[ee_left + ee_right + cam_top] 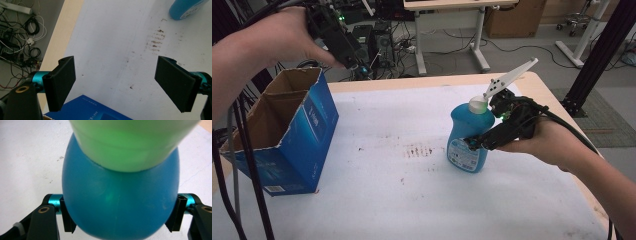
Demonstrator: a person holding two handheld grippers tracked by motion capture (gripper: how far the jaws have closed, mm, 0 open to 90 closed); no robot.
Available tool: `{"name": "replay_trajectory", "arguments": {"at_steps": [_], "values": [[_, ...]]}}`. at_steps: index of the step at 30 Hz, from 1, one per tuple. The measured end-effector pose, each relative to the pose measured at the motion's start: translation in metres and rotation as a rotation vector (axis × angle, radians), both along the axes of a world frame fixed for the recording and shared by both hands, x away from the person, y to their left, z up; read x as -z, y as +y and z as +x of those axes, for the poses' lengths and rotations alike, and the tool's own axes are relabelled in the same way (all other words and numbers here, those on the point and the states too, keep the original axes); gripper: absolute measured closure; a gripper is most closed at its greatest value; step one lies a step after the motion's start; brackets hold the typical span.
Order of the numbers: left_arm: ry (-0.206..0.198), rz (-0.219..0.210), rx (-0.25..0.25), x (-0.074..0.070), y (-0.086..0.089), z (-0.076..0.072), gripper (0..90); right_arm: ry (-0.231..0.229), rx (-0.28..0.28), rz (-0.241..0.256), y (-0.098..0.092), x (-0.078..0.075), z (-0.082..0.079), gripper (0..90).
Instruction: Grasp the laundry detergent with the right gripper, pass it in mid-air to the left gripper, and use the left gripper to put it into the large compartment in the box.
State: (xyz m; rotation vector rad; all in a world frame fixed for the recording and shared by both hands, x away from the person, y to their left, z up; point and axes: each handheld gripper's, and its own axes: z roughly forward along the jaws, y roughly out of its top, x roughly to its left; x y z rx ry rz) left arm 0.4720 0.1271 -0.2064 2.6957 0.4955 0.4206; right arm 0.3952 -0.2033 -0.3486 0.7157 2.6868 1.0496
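A blue bottle (pixel 464 125) with a white cap (pixel 478 105) stands upright on the white table (pixel 387 205), right of centre. My right gripper (pixel 474 143) is shut on its body from the right side; in the right gripper view the jaws press both sides of the bottle (pixel 120 202) under the cap (pixel 130 142). An open blue cardboard box (pixel 307 135) stands at the left edge. My left gripper (pixel 354 57) hovers above the box's far corner, open and holding nothing (pixel 116 85). Below it I see the box corner (pixel 95 110) and the bottle's base (pixel 186 8).
Brown stains (pixel 417 150) mark the table between box and bottle. Beyond the far edge lie floor cables (pixel 387 45) and the white legs of a desk (pixel 479 40). A black frame post (pixel 597 55) stands at the right.
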Motion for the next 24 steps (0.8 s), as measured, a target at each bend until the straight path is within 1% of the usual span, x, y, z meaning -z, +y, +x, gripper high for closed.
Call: {"name": "replay_trajectory", "arguments": {"at_steps": [15,24], "values": [[0.001,0.002,0.0,-0.0008,0.0012,-0.0009,17.2,-0.011,0.007,0.013,0.0002,0.0004,-0.0003,34.5],[0.0,0.003,-0.001,-0.0013,0.0016,-0.0017,17.2,-0.011,-0.001,0.017,0.0015,0.0009,-0.0014,37.6]]}}
